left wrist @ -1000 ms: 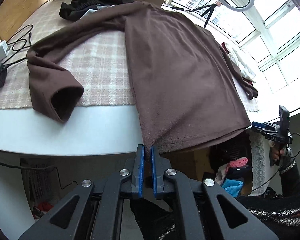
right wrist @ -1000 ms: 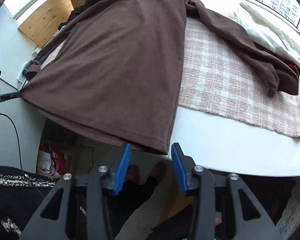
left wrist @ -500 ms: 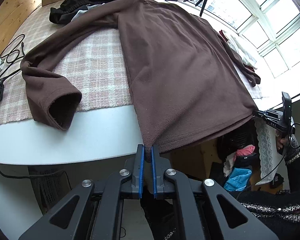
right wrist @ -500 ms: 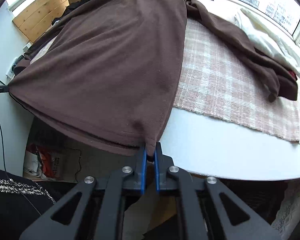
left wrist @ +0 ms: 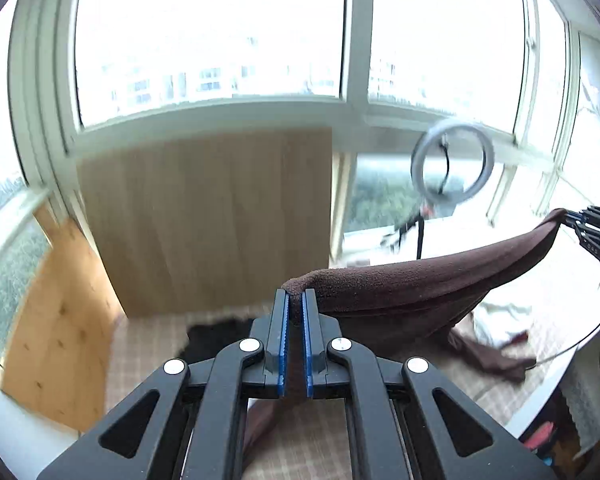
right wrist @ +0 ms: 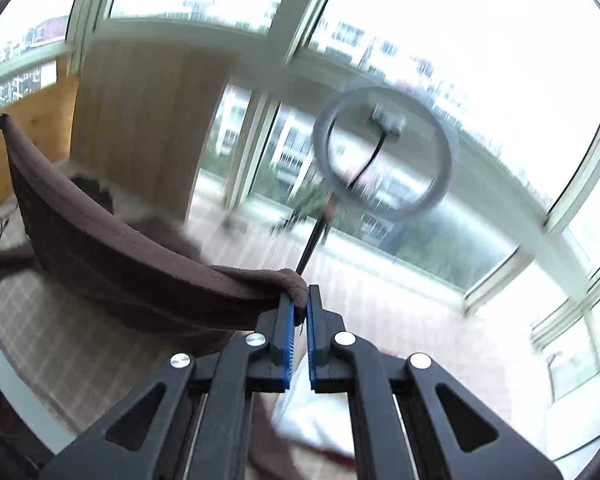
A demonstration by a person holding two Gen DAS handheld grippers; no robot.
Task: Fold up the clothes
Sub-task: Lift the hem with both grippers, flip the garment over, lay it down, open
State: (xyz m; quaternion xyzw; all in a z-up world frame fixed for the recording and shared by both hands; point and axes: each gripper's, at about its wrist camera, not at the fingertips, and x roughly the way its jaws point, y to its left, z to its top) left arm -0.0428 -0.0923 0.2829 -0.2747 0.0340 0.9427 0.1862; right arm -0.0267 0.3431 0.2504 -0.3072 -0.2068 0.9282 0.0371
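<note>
Left claw (left wrist: 295, 300) and right claw (right wrist: 300, 300) each pinched shut on a hem corner of the brown garment (left wrist: 420, 284); hem stretched between them mid-frame, likely for folding over

So we count two grippers, the left gripper (left wrist: 296, 300) and the right gripper (right wrist: 300, 296), one brown garment (left wrist: 420, 284), one ring light (right wrist: 384, 156), one black clothes heap (left wrist: 216, 336) and one white garment (left wrist: 500, 316).

wrist views, window-facing, sharing ring light (left wrist: 452, 162)
</note>
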